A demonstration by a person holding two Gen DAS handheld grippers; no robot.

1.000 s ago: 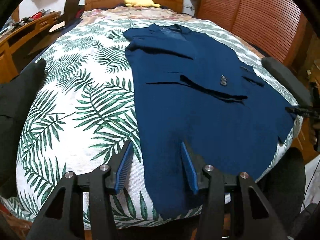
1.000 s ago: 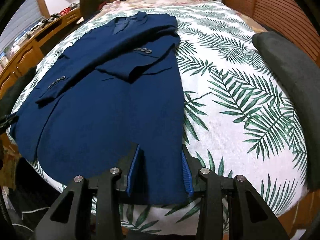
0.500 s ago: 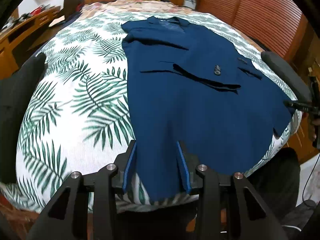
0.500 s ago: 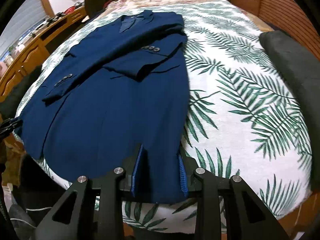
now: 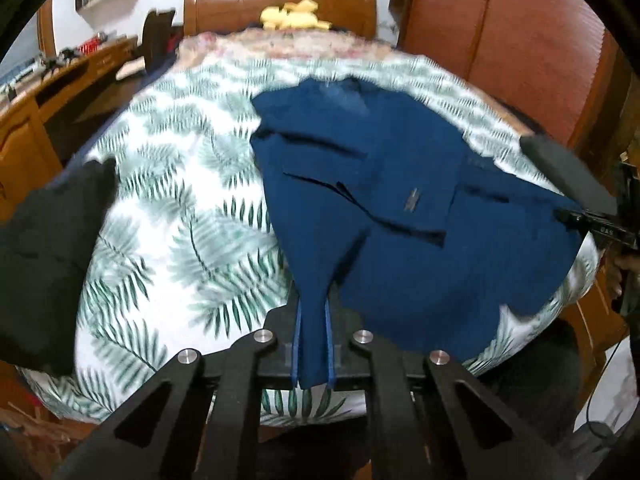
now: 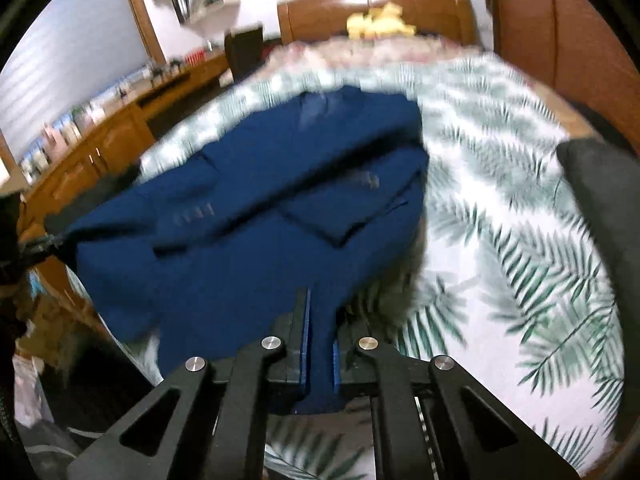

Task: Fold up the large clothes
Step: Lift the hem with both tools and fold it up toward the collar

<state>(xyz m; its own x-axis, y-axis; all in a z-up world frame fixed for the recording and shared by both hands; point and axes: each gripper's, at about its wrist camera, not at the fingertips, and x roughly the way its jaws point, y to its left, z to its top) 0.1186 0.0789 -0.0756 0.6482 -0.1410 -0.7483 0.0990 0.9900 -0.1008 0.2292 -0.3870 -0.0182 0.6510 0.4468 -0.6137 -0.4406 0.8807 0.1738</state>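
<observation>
A navy blue suit jacket (image 5: pixel 400 208) lies on the bed with a palm-leaf cover (image 5: pixel 168 216), collar toward the headboard, sleeves folded across the body. My left gripper (image 5: pixel 313 320) is shut on the jacket's bottom hem at its left corner, and the cloth rises into the jaws. My right gripper (image 6: pixel 320 328) is shut on the bottom hem at the jacket's (image 6: pixel 256 216) right corner, lifted off the cover (image 6: pixel 500 240). The right gripper also shows at the right edge of the left wrist view (image 5: pixel 600 232).
A dark garment (image 5: pixel 44 264) lies at the bed's left edge, another (image 6: pixel 604 200) at its right edge. A yellow plush toy (image 5: pixel 294 18) sits by the wooden headboard (image 5: pixel 280 4). A wooden desk (image 5: pixel 52 92) stands left, a wooden wardrobe (image 5: pixel 500 32) right.
Both grippers closed from open onto the jacket's bottom hem corners and lifted them; the hem now bunches up into the jaws. Both views are blurred by motion.
</observation>
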